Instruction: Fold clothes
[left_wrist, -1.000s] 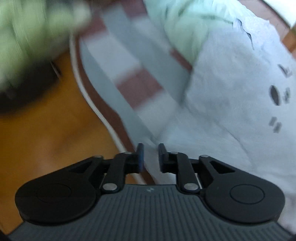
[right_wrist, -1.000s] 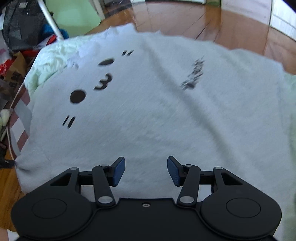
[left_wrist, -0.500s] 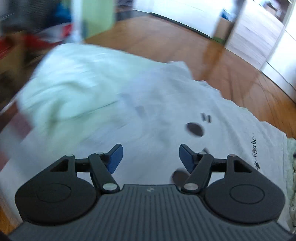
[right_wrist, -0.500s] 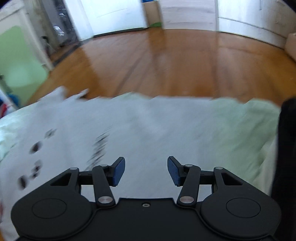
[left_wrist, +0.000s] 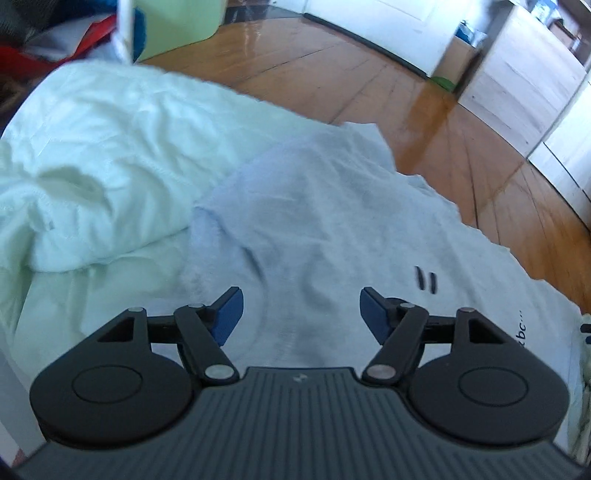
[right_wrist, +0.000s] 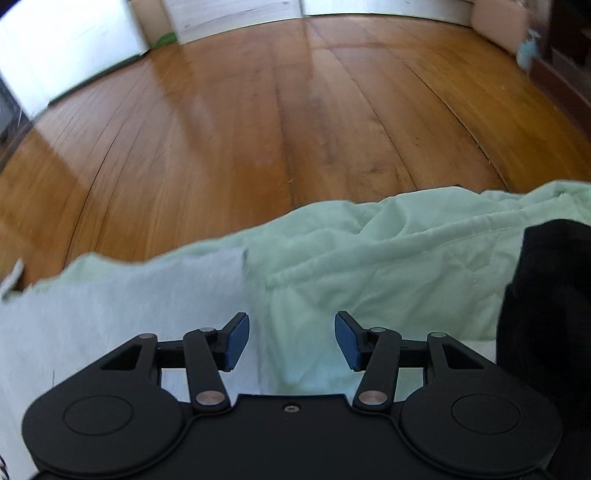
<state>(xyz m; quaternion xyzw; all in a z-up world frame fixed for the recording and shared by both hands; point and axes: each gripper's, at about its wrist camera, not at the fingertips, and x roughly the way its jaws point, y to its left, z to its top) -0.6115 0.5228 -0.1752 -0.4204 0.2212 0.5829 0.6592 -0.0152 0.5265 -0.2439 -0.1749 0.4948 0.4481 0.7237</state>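
Where the white shirt (left_wrist: 332, 229) lies spread flat, printed side up, it rests on pale green bedding (left_wrist: 96, 155) whose far edge meets the wooden floor (left_wrist: 424, 107). Left hand-held gripper (left_wrist: 301, 314): above the shirt's upper part, jaws wide, nothing between them, having just been opening; black print marks (left_wrist: 425, 279) just right of it. Right hand-held gripper (right_wrist: 291, 341): jaws wide, empty, over the line where the shirt's (right_wrist: 122, 306) side edge meets the green bedding (right_wrist: 388, 266). Black cloth (right_wrist: 550, 314): at that view's right edge, on the bedding. Floor (right_wrist: 295, 110): beyond, bare boards.
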